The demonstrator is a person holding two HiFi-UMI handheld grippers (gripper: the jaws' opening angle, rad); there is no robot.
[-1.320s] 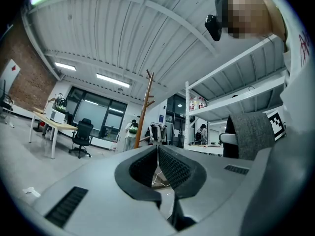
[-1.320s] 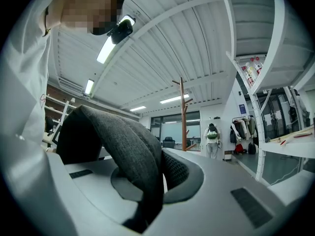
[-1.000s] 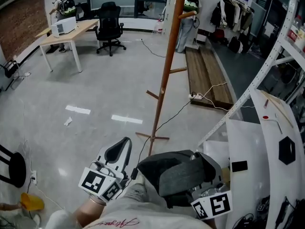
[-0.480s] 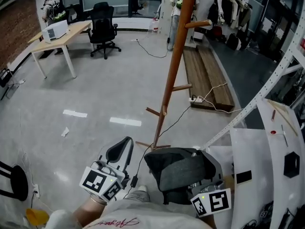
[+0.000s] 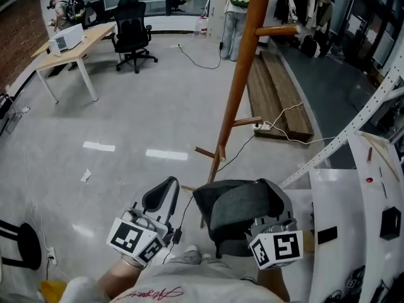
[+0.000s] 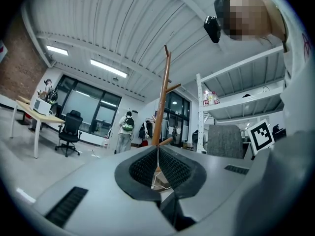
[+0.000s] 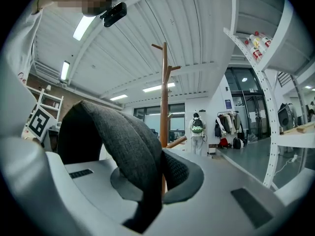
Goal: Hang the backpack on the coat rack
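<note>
The wooden coat rack stands on the floor just ahead, its pegs angling upward; it also rises past the jaws as the coat rack and the coat rack. The dark grey backpack hangs in front of me, close to the rack's foot. My right gripper is shut on the backpack's grey fabric, which drapes over its jaws. My left gripper sits to the left of the bag, apart from it. Its pads meet at their tips with nothing between them.
A white metal shelf frame and white panels stand at the right. Wooden planks and a cable lie behind the rack. A desk and office chair are far left. A person stands at the back.
Both grippers and the backpack have come closer to the coat rack, whose pole and pegs now loom larger and nearer. The right gripper's hold on the bag is unchanged.
</note>
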